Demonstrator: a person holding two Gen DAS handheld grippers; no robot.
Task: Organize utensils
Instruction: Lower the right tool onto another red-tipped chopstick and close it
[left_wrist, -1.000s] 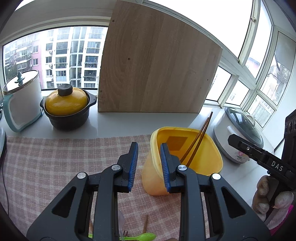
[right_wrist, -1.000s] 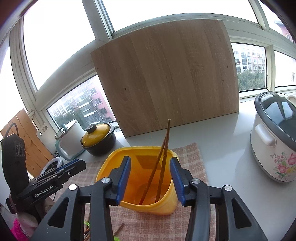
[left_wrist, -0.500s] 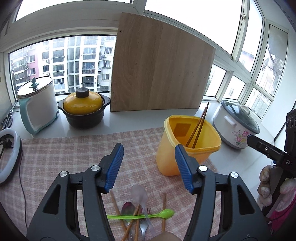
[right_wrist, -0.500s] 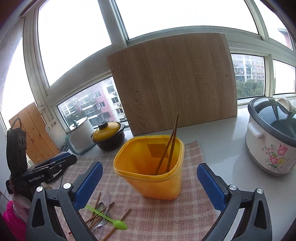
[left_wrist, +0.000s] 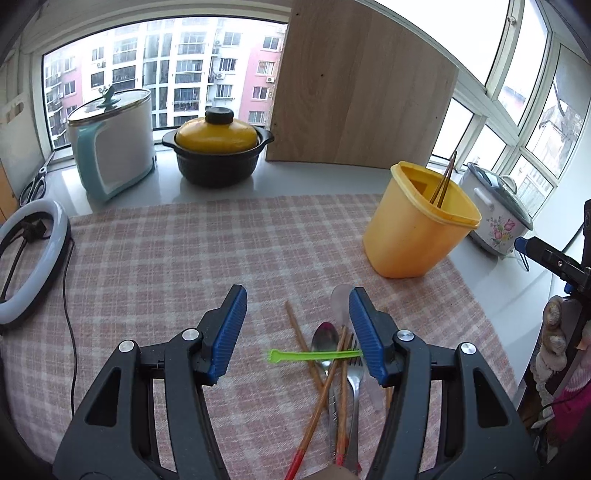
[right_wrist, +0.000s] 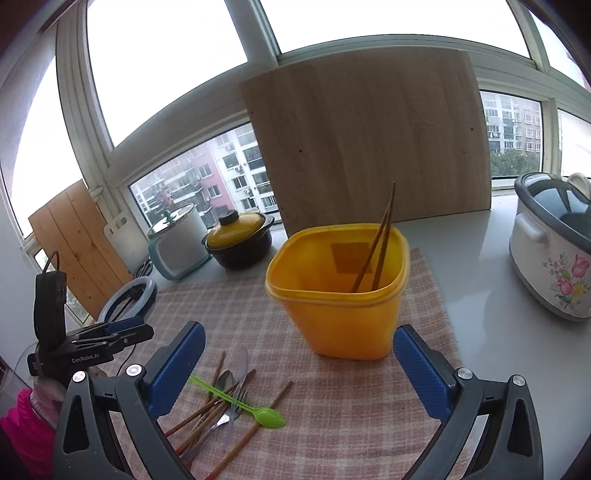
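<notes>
Hovering above a heap of utensils on the checked cloth (left_wrist: 229, 243), the left gripper (left_wrist: 295, 332) has its blue fingers (left_wrist: 229, 332) moderately apart with nothing between them. Under it lie loose chopsticks (left_wrist: 295, 332), a metal spoon (left_wrist: 325, 338), a fork (left_wrist: 354, 373), a clear spoon (left_wrist: 340, 299) and a green spoon (left_wrist: 314, 355) laid crosswise over the rest. The left gripper's right finger overlaps the green spoon's far end in the left wrist view, but I cannot tell whether it touches it.

The right gripper (right_wrist: 295, 365) has its fingers (right_wrist: 421, 369) spread wide, empty, well above the cloth. Ahead of it and between its fingers in the right wrist view stands the yellow bin (right_wrist: 343, 306), upright on the cloth near its right edge. Two chopsticks in bin (right_wrist: 376, 240) lean against its far wall, tips sticking above the rim. The heap sits to the bin's left, apart from it, close to the right gripper's left finger.

Behind the cloth, on the pale tabletop (right_wrist: 491, 332), a wooden board (right_wrist: 365, 140) leans against the window. To its left sit a black pot with a yellow lid (left_wrist: 218, 147) and a white kettle (left_wrist: 110, 144). A ring light (left_wrist: 29, 266) lies at the cloth's left edge. On the right stands a flowered cooker (right_wrist: 554, 251). A person's pink sleeve (right_wrist: 18, 428) shows beside the left gripper.
</notes>
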